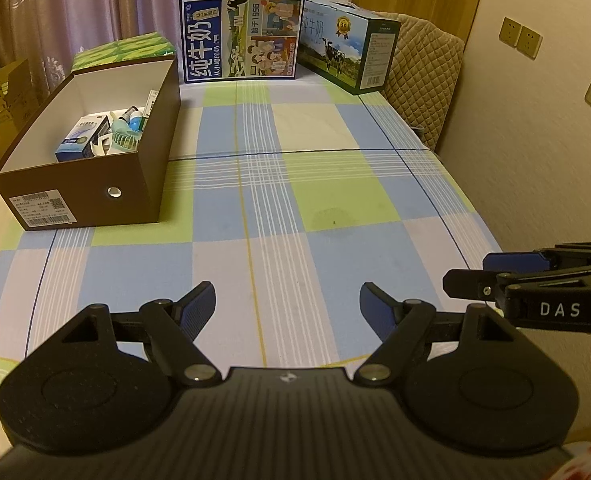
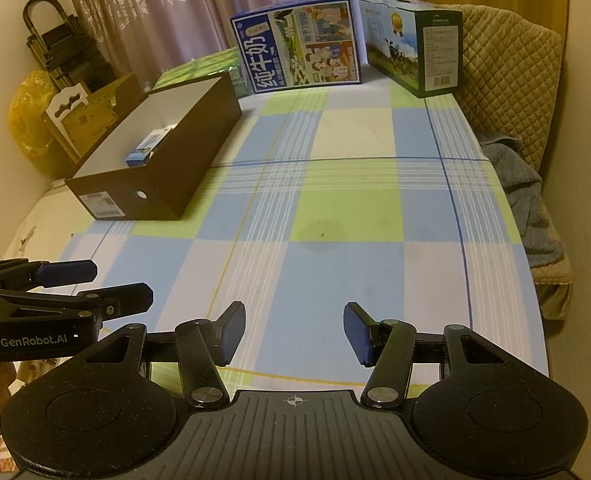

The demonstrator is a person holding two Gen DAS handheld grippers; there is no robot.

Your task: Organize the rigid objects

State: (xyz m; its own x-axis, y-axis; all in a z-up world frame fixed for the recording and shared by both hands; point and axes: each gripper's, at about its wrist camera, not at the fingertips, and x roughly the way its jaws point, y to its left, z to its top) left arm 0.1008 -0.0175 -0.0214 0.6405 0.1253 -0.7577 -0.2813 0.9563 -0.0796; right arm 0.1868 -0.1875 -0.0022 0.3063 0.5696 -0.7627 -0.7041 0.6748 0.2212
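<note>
Both tongs, left [image 1: 287, 308] and right [image 2: 294, 332], open and empty, low in frame. Brown box [image 1: 95, 196] upper left, already crowded; overfilling risked spillage onto table [image 1: 335, 200].

The left gripper [image 1: 287, 312] points forward and downward with its jaws spread wide and nothing between its blue pads [image 1: 199, 312]. The right gripper [image 2: 293, 334] sits close beside it, angled the same way, jaws parted less widely and likewise empty.

Open-jawed left claw [image 1: 287, 312] above checked tablecloth [image 1: 295, 200]
</note>
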